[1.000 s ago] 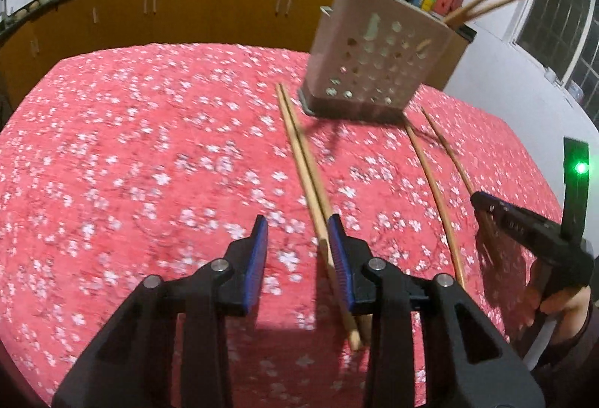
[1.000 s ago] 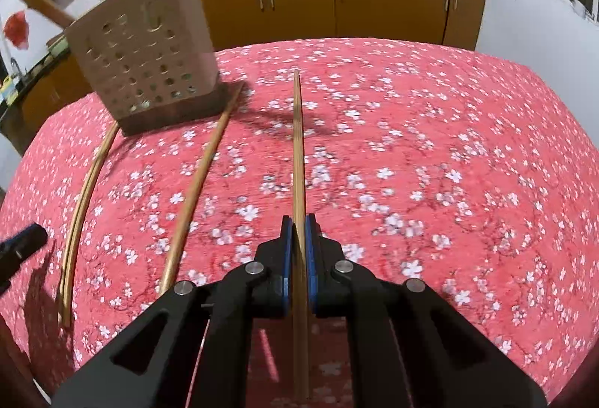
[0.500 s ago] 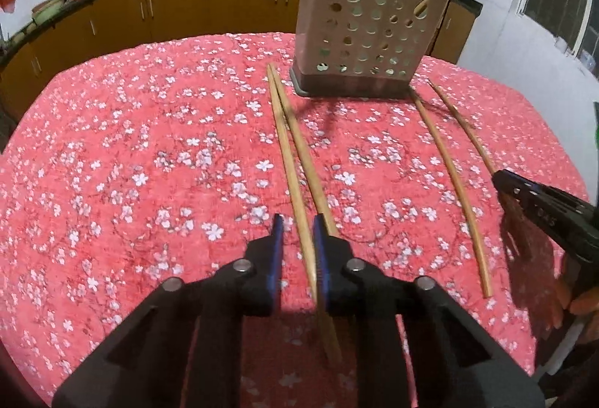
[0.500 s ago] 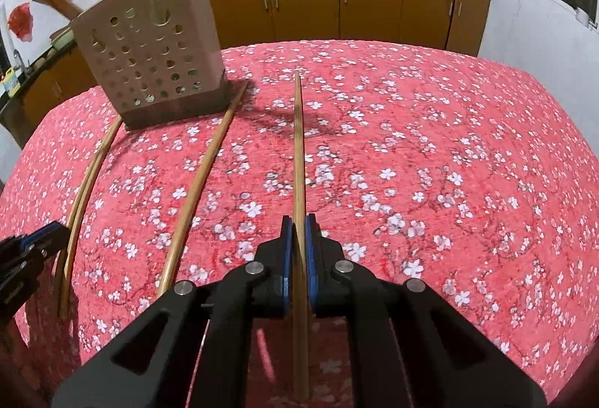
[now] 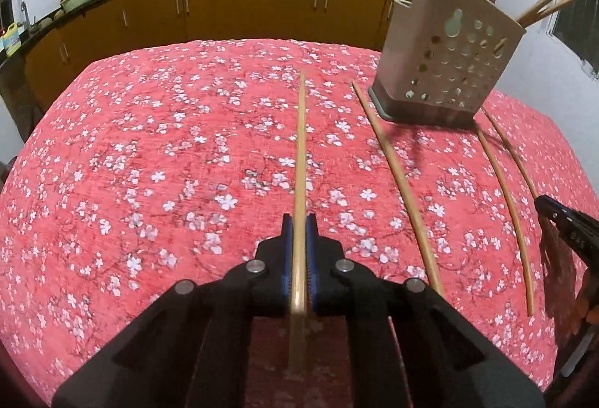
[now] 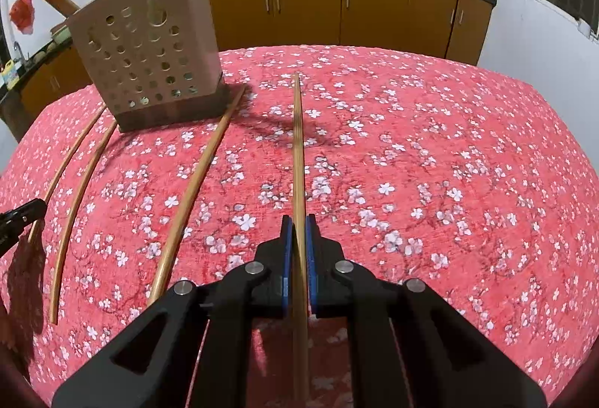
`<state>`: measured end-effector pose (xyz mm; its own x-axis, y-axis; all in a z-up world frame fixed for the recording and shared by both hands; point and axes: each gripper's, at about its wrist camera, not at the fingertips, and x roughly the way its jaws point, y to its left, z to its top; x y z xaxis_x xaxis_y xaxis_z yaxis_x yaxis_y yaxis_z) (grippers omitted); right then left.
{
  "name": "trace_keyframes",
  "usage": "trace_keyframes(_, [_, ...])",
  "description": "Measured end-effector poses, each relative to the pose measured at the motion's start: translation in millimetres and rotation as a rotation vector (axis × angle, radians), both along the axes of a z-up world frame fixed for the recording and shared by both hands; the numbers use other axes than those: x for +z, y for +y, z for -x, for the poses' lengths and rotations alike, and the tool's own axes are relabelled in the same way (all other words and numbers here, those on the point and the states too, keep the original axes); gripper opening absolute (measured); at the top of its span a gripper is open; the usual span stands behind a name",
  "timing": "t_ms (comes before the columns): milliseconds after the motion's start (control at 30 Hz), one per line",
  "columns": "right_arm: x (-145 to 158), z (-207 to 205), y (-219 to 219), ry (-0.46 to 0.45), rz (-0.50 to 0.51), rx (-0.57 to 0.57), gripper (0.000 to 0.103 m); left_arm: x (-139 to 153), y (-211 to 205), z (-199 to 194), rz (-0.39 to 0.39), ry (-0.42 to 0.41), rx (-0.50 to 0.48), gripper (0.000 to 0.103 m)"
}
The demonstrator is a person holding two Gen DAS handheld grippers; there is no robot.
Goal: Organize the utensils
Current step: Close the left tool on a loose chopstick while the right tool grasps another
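Table (image 5: 112, 153): covered in red floral cloth; soft and wrinkly, likely to drag on any chopstick tip scraped across it.

Utensil holder (image 5: 445, 63): perforated, beige, upright at the far side of the cloth, several chopsticks already leaning out of the top. Crowded mouth; a long stick arriving tilted could knock against those inside or tip the holder.

Loose chopsticks: three flat on the cloth between the two grippers, the nearest (image 5: 397, 175) pointing at the holder's base, the other two (image 5: 501, 198) further toward the right gripper. Could roll or get swept if a held stick swings low.

Left chopstick (image 5: 300, 160): pinched near its thick end, tip running far forward over the cloth. Long overhang, so could pivot between the pads on a quick lift.

Right chopstick (image 6: 297, 153): same arrangement, clamped near the rear, tip aimed just right of the holder. Same pivot risk; cannot tell whether the tip rests on the cloth or hovers.

Left gripper (image 5: 299, 250): closed tight on the left chopstick, blue pads pressing both sides.

Right gripper (image 6: 298, 250): closed tight on the right chopstick.

Both sticks at once: could cross or clash at the holder's mouth if brought in together.
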<state>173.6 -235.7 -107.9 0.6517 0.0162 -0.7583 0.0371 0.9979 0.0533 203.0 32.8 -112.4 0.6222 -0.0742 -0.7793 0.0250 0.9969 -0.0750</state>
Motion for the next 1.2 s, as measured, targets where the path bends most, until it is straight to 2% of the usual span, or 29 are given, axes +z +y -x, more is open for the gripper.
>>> trace_keyframes(1200, [1.4, 0.1, 0.0, 0.004, 0.004, -0.001, 0.009, -2.7, -0.8, 0.3, -0.004, -0.001, -0.004, 0.012])
